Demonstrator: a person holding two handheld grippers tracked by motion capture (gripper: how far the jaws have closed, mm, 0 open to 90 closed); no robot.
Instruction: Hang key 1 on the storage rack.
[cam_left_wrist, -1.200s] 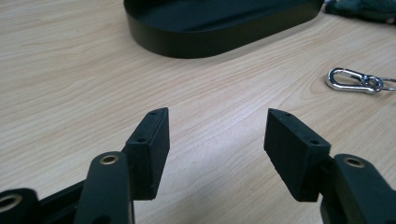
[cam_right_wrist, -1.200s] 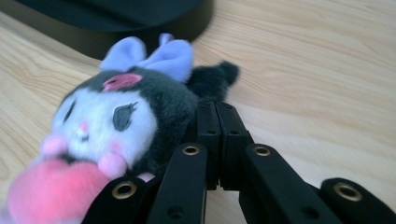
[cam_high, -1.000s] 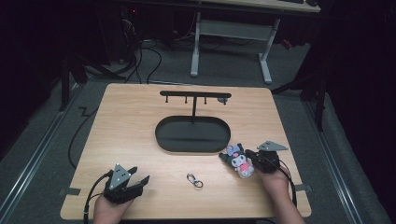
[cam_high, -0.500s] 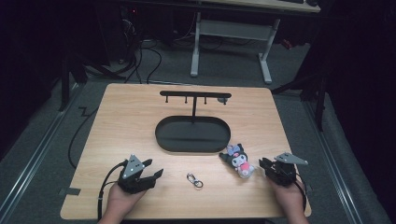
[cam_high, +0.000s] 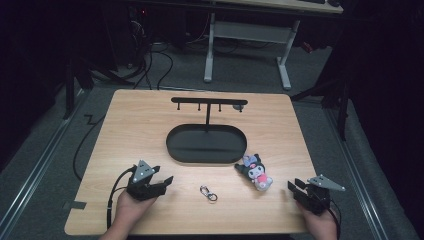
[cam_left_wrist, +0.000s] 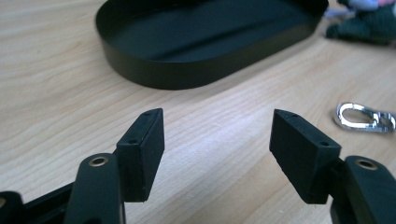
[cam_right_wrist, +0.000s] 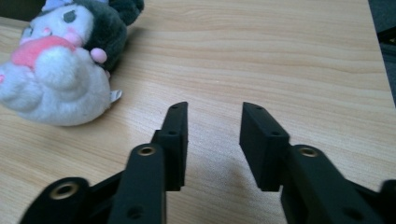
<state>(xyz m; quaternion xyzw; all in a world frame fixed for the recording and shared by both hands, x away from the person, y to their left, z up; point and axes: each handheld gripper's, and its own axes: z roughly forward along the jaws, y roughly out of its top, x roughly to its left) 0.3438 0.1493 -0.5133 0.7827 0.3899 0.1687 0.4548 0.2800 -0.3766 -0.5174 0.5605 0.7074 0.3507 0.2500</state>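
The plush lies on the surface just right of the tray, face up, with no gripper on it. Our right gripper sits near the front right corner, well clear of the toy; its jaws have just been opening and stand partly apart, with nothing between them. In the right gripper view the plush rests up and to the left of the bare pads. Our left gripper hovers low at the front left; its jaws too have just been opening, to a moderate gap, and hold nothing. The clip lies between the two grippers, and in the left gripper view the clip shows off to the right of the jaws.

We judge this a pause between grasps, with both grippers free. The next move likely calls for the left gripper to swing right and close on the small flat clip, a fiddly pick off the wood. A hook stand rises behind the tray. Beyond the surface the room is dark, with cables on the floor and a white desk frame.
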